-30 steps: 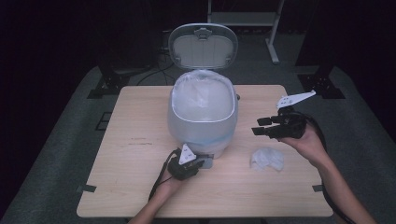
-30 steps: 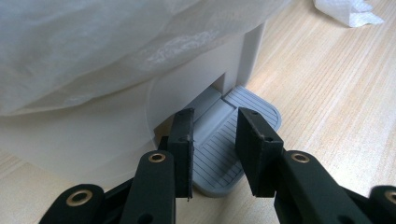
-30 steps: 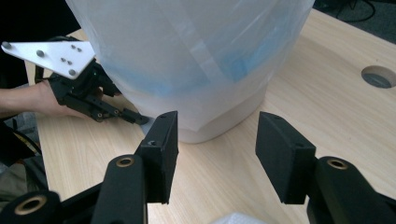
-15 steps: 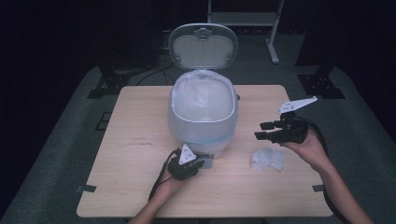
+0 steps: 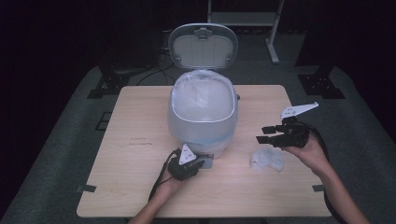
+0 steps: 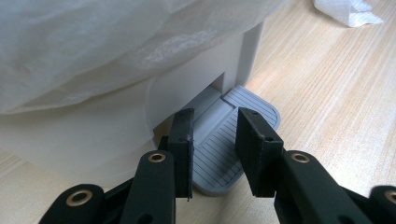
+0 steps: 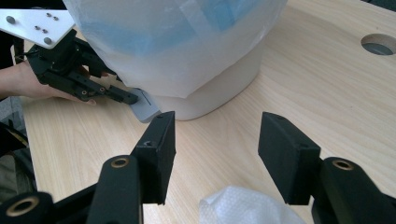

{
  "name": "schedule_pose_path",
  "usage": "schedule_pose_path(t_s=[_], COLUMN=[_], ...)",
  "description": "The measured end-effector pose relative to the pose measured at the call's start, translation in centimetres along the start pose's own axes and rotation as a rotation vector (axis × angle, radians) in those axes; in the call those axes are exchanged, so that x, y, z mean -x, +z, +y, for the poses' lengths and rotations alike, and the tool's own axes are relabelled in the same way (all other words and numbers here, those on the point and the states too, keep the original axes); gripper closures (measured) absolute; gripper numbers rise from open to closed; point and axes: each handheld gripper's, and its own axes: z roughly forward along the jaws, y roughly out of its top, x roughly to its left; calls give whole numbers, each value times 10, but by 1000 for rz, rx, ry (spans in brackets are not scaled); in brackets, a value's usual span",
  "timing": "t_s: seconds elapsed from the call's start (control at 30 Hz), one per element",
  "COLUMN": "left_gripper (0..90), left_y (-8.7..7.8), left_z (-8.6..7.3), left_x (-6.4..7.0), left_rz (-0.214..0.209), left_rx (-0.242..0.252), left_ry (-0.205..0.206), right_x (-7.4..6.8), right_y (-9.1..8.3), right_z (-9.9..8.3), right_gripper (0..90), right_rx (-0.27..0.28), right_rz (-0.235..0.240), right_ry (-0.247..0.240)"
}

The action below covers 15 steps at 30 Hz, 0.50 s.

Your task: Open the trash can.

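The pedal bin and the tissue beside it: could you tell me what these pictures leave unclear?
- Bin's contents: in the high view, the white liner hides them.
- Pedal: in the left gripper view, the left gripper covers part; contact unclear.
- Tissue: in the right gripper view, the bottom edge cuts it off.

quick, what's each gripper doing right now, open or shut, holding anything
Left gripper: jaws apart, pressing on the bin's grey pedal, gripping nothing.
Right gripper: open and empty, above the crumpled tissue.
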Motion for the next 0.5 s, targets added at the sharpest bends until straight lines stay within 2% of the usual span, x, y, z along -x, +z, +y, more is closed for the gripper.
schedule_pose_path(t_s=[0.5], left_gripper=[674], left_y=[0], left_z=[0], left_x=[1], left_rz=[-4], left_rx=[4], left_ry=[-4], right_x=[5], right_y=[0], right_z=[-18], right_gripper=[447], right_rx=[14], right_rz=[-9], right_ry=[14])
